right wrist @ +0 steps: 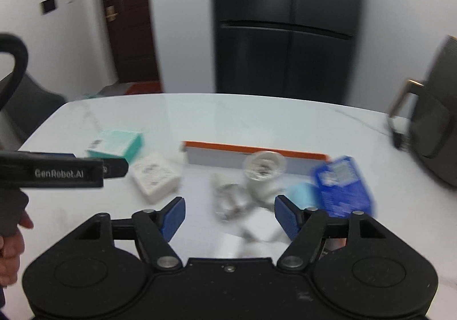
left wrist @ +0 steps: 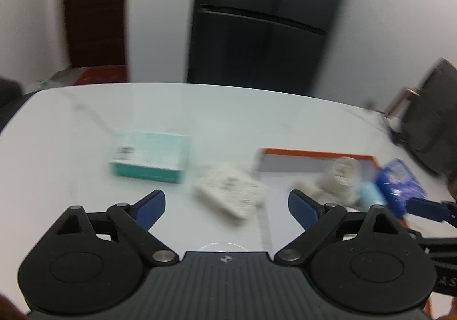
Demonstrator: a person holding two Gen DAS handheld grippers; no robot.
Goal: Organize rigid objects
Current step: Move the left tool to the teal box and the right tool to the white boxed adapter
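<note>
Both views are blurred. A teal box (left wrist: 150, 157) (right wrist: 115, 146) and a flat white box (left wrist: 230, 190) (right wrist: 155, 177) lie on the white table (left wrist: 200, 108). An orange-rimmed tray (left wrist: 314, 160) (right wrist: 254, 156) holds a white cup (left wrist: 344, 174) (right wrist: 264, 174), a light blue roll (left wrist: 370, 195) (right wrist: 300, 194), a blue packet (left wrist: 400, 180) (right wrist: 341, 187) and a silvery crumpled item (right wrist: 228, 201). My left gripper (left wrist: 227, 205) is open and empty, just short of the white box. My right gripper (right wrist: 230, 215) is open and empty over the tray's near side.
A black fridge (right wrist: 285, 20) and a brown door (right wrist: 128, 14) stand behind the table. A dark chair (right wrist: 434, 120) is at the right edge. The left gripper's body (right wrist: 57, 173) crosses the left of the right wrist view; the right gripper shows at the left wrist view's right edge (left wrist: 428, 210).
</note>
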